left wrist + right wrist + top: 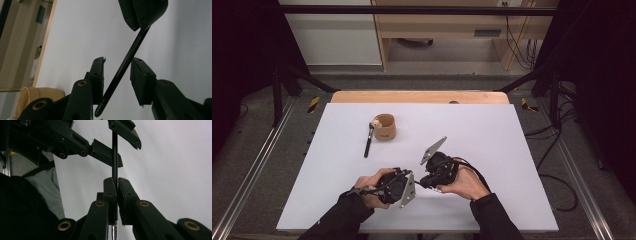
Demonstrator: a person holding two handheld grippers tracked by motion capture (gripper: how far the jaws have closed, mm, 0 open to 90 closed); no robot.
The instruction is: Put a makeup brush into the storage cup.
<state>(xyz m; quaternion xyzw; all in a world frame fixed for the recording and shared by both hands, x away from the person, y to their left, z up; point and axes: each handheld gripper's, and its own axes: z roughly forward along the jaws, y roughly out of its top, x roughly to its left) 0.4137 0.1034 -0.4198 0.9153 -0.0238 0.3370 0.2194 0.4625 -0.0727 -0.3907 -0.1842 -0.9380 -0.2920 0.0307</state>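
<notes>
Clamping thin black stick (115, 157) tight, right gripper (117, 185) holds it low over white table (492, 130). Left gripper (117, 72) jaws part-open around same stick, one pad touching it. Cup (384, 127), brush (369, 141) lie well apart.

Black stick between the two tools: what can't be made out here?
- Black stick, upper end: left gripper view, hidden inside the right tool.
- Its lower end: right gripper view, cut off by the bottom edge.
- Its kind: high view, too small to tell.
</notes>
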